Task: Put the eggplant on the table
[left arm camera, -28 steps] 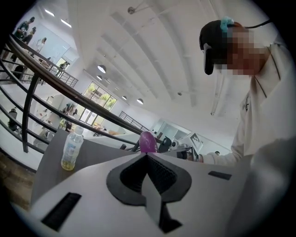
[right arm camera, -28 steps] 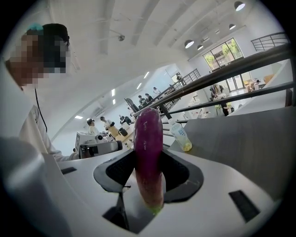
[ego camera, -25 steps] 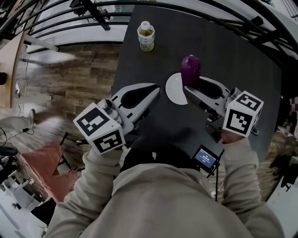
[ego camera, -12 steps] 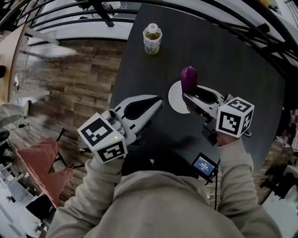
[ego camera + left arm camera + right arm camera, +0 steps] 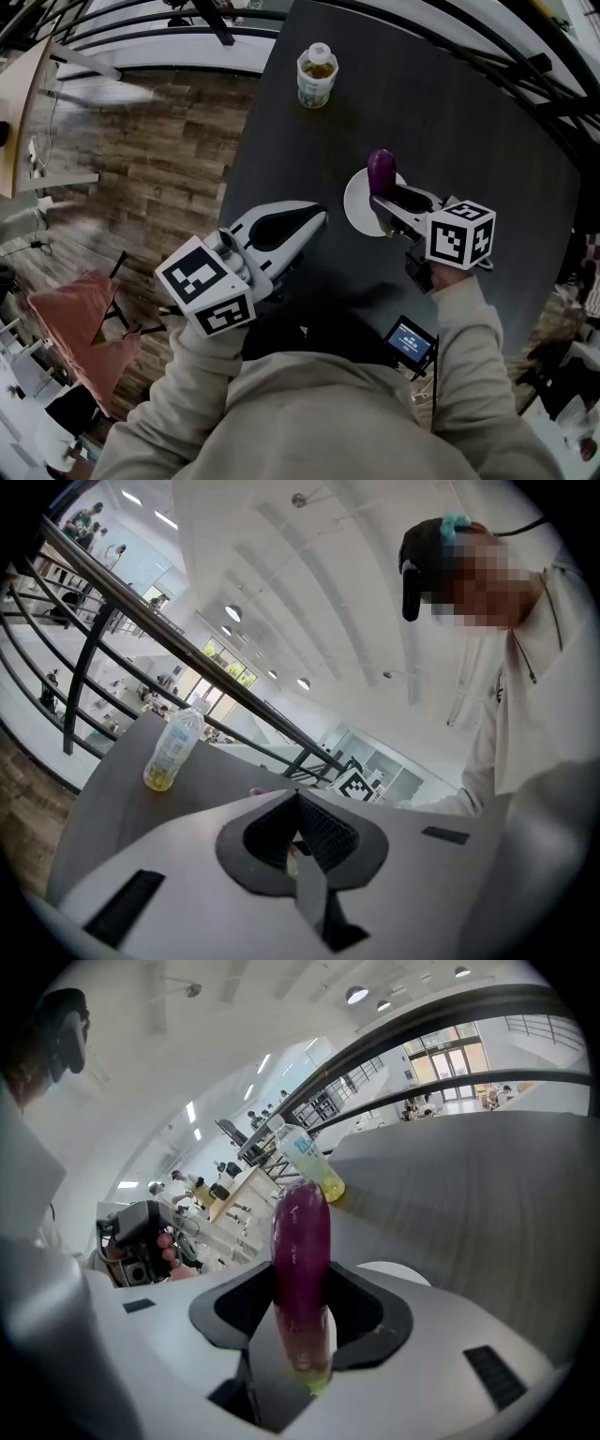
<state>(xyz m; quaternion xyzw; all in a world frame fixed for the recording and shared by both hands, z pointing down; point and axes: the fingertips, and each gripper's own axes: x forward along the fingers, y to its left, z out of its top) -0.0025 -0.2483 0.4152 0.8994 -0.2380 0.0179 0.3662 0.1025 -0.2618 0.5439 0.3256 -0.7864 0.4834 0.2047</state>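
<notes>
A purple eggplant [image 5: 380, 171] stands upright between the jaws of my right gripper [image 5: 382, 194], which is shut on its lower part. It hangs over the far edge of a white plate [image 5: 359, 208] on the dark table [image 5: 459, 122]. In the right gripper view the eggplant [image 5: 302, 1241] rises from the jaws, its green stem end down, with the plate [image 5: 398, 1274] just behind. My left gripper [image 5: 317, 218] hovers to the left of the plate. Its tips meet with nothing between them, as the left gripper view [image 5: 298, 797] also shows.
A bottle of yellow drink [image 5: 317, 77] stands at the table's far left, also seen in the left gripper view [image 5: 172, 750]. A small screen device [image 5: 412, 339] sits near my body. The table's left edge [image 5: 246, 141] drops to a wooden floor. Black railings run behind.
My right gripper has sunk with the eggplant, down towards the white plate. The left gripper has dropped a little and stays shut.
</notes>
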